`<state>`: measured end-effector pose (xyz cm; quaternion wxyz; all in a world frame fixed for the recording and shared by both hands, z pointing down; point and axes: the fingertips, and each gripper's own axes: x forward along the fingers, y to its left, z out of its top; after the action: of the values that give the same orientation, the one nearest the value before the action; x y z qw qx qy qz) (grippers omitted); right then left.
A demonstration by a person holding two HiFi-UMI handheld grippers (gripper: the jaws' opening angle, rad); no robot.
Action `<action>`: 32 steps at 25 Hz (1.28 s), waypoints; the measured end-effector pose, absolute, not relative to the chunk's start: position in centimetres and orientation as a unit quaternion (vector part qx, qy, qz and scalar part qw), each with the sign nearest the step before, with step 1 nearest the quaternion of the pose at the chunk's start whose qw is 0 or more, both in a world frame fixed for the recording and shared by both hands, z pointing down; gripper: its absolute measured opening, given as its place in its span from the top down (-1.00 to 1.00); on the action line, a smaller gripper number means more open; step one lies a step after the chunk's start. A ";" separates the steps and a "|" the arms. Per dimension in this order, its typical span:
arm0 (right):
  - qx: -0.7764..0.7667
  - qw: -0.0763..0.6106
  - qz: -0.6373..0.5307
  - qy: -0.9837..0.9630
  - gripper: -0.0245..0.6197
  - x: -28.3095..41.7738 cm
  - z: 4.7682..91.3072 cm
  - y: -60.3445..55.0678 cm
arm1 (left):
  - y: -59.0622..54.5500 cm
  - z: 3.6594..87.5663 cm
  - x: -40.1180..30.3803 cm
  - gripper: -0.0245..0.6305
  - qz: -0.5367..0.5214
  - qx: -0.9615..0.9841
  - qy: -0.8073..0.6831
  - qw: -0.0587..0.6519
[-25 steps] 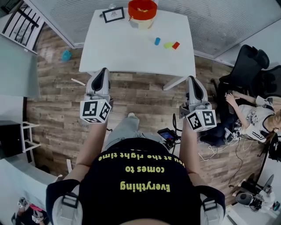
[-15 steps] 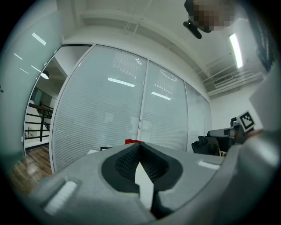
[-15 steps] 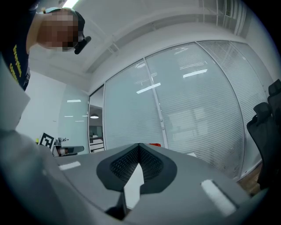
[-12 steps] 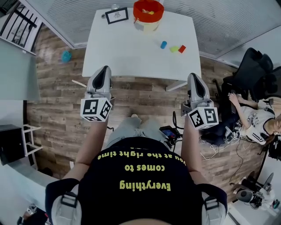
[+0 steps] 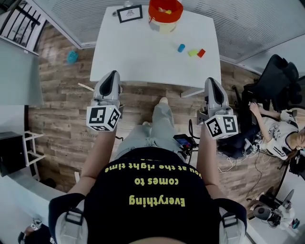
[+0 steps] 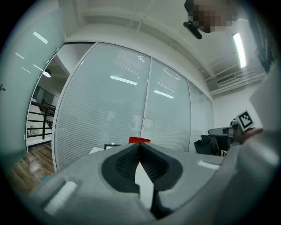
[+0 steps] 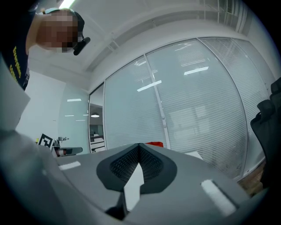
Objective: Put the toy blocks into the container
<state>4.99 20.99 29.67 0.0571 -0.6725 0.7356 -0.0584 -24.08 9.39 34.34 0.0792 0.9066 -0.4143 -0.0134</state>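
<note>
Seen from the head, a person held the left tongs [image 5: 113, 75] and the right tongs [image 5: 212, 82] level, their tips by the near edge of a white table [image 5: 138, 57]. Each gripper view showed its own tongs clenched tip to tip, with nothing between them. Only the head view showed the toys: a blue block [image 5: 181, 47], a green block [image 5: 192, 53] and a red block [image 5: 201, 53] lay in a row on the table, ahead of the right tongs and well apart from both. The red container [image 5: 165, 9] stood at the table's far edge, ahead and between the two tongs. In the gripper views just its red rim peeked above the closed tips.
</note>
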 end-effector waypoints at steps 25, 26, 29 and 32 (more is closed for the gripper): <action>-0.638 0.060 -0.065 0.765 0.91 8.9 29.9 7.4 | -0.5 33.3 -21.8 0.93 -0.011 0.883 -0.466 0.056; -0.636 0.059 -0.066 0.766 0.91 9.2 29.9 6.7 | -1.0 33.3 -21.5 0.93 -0.011 0.882 -0.467 0.056; -0.631 0.058 -0.068 0.771 0.91 10.3 30.0 4.8 | -2.5 33.3 -20.4 0.93 -0.011 0.880 -0.471 0.056; -0.627 0.056 -0.069 0.774 0.91 11.5 30.0 3.1 | -3.9 33.1 -19.2 0.93 -0.012 0.878 -0.475 0.054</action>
<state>11.48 3.14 30.05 0.0557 -0.6268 0.7742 -0.0690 -19.23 -3.90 33.07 0.0542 0.8784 -0.4748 -0.0125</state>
